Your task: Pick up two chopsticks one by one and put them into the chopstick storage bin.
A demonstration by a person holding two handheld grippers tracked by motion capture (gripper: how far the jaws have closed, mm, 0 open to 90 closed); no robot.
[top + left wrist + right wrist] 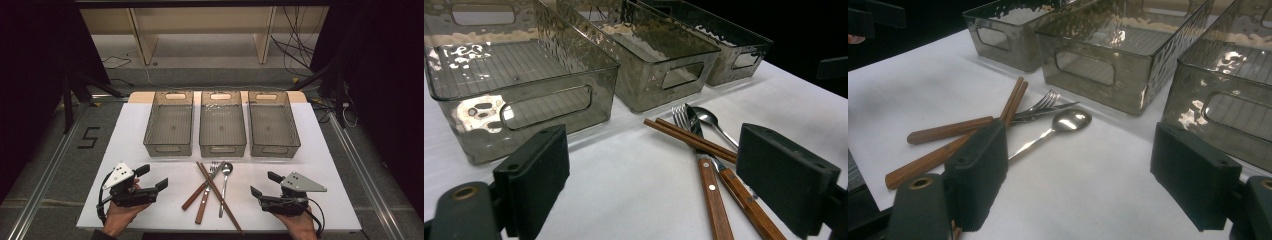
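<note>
A pile of cutlery lies at the middle front of the white table: a pair of brown chopsticks (pixel 220 197), a fork (pixel 213 170) and a knife (pixel 202 206) with wooden handles, and a steel spoon (pixel 226 172). My left gripper (pixel 152 177) rests open to their left, and its own view looks at the fork (pixel 681 116) and chopsticks (pixel 689 139). My right gripper (pixel 265 184) rests open to their right, facing the spoon (pixel 1068 121). Nothing sits between either pair of jaws.
Three smoky clear bins stand side by side behind the cutlery: left (pixel 168 148), middle (pixel 222 150), right (pixel 275 149). All three look empty. The white table (pixel 125 140) ends just in front of my hands.
</note>
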